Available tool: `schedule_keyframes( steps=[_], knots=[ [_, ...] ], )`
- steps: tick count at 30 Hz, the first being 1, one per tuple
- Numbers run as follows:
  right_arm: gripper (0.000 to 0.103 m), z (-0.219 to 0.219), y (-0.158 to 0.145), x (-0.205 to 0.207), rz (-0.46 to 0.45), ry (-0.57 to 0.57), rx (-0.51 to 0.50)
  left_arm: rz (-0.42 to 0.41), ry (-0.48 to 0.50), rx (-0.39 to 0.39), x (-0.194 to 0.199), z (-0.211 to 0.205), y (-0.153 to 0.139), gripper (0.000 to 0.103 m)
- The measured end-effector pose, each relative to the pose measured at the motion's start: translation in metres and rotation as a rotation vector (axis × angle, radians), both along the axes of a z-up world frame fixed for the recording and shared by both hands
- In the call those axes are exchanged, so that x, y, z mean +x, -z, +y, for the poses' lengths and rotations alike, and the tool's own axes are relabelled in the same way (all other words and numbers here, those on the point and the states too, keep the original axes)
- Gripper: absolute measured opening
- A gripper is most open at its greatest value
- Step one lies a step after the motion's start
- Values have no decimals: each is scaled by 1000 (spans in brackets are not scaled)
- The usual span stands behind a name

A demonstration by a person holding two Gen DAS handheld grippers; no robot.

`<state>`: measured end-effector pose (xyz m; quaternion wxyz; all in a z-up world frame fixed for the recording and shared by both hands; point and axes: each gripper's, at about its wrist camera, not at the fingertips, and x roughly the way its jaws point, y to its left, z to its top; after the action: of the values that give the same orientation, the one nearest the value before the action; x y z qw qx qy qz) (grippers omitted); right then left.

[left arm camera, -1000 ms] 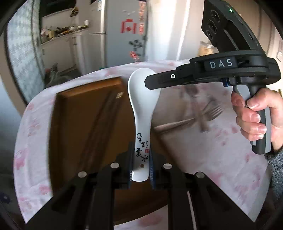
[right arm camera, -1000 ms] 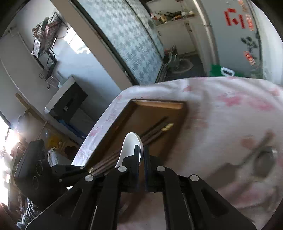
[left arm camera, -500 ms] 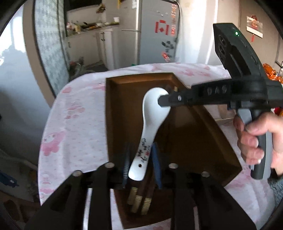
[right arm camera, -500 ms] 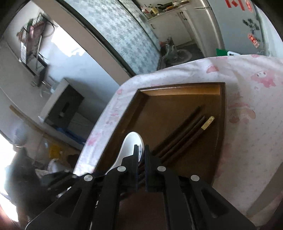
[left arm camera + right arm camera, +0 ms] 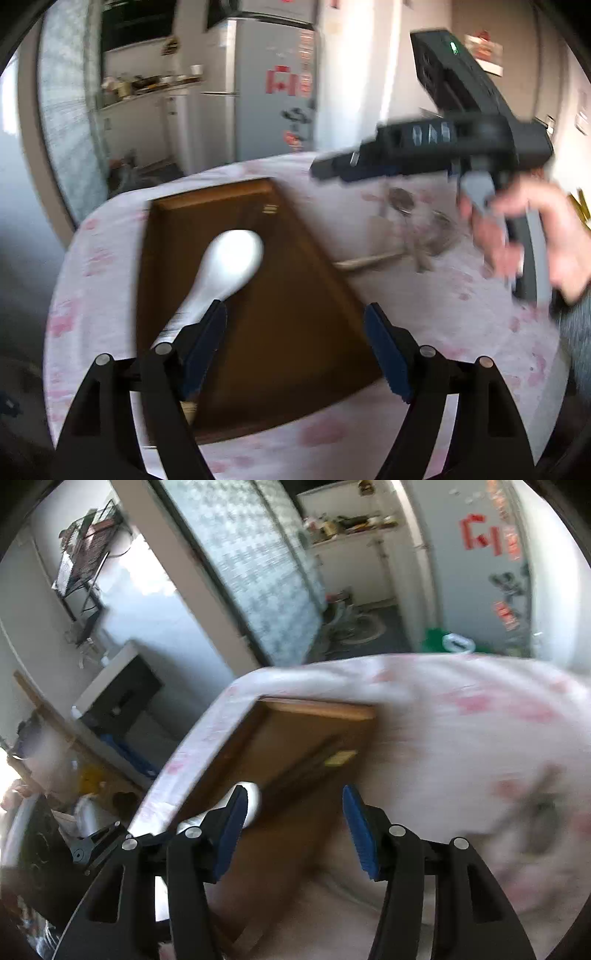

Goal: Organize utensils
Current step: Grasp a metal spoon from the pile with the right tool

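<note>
White ceramic spoon [image 5: 225, 266], seemingly printed-handled, lies in tray [image 5: 295, 295]; both hand-held grippers released.

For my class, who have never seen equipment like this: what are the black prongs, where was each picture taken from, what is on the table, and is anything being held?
No robot here: a person holds a two-finger gripper in each hand, each with a camera looking along its fingers. One picture comes from the left gripper, the other from the right gripper, whose hand the left view shows. A wooden tray sits on the pink tablecloth, with a white ceramic spoon and chopsticks inside; blurred metal cutlery lies beside it. Both jaws have just been opening; nothing is held.
</note>
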<state>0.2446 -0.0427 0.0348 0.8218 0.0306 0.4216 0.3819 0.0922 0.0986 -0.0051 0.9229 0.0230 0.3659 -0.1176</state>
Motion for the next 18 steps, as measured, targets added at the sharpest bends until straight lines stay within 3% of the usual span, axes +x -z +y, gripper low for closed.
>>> schedule_keyframes(
  steps=[6,10,16,18],
  knots=[
    [55,-96,12,17,7,125,-75,30,129,10,13,-60,13,80],
    [55,-142,39,21,77,195,-68,49,199,24,21,-92,18,80],
    [55,-168,59,15,125,210,1,68,231,40,30,-111,29,79],
    [55,-166,59,12,121,206,1,76,223,37,33,-113,31,69]
  ],
)
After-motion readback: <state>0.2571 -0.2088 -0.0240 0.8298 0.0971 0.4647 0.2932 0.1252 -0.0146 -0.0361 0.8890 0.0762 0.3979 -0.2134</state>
